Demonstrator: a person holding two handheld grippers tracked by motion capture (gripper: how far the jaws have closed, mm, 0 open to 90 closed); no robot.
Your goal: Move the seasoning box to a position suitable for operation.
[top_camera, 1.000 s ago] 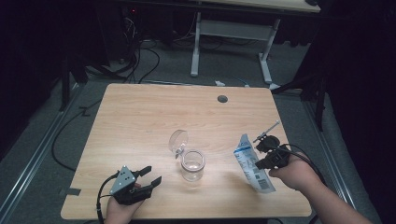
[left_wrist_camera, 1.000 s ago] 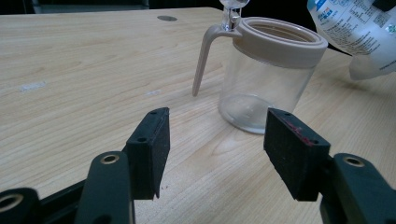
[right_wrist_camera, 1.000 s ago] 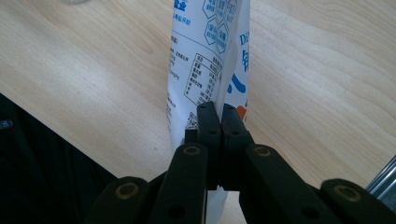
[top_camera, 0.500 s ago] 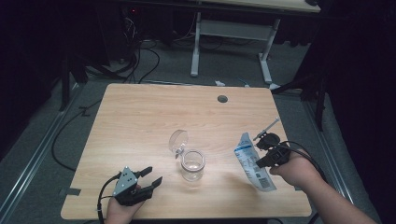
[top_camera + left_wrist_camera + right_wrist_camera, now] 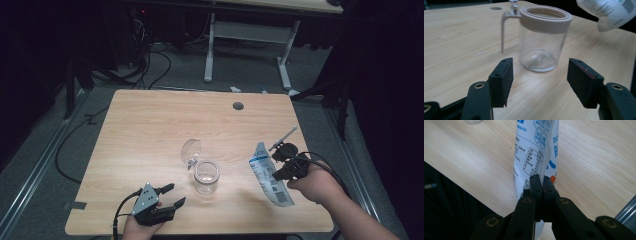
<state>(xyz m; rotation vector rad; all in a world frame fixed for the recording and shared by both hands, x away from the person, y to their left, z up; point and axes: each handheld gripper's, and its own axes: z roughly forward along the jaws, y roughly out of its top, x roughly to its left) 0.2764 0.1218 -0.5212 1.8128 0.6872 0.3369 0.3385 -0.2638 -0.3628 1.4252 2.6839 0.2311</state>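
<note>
Your left gripper point(image 5: 540, 83) has just edged toward the jar point(image 5: 541, 40) mid-table, jaws opening wider and empty, while your right gripper point(image 5: 540, 182) stays clamped on the pouch point(image 5: 536, 150), so pouring comes next.

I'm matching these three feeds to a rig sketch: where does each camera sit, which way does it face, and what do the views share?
High view: fixed above the person's side, looking forward and down on the table; both forearms, left gripper and right gripper show.
Left gripper view: rides the left gripper, looking level between its open jaws at the glass jar.
Right gripper view: rides the right gripper, looking down its jaws, shut on the white pouch.
Shared: jar and pouch appear in the high and left gripper views.
</note>
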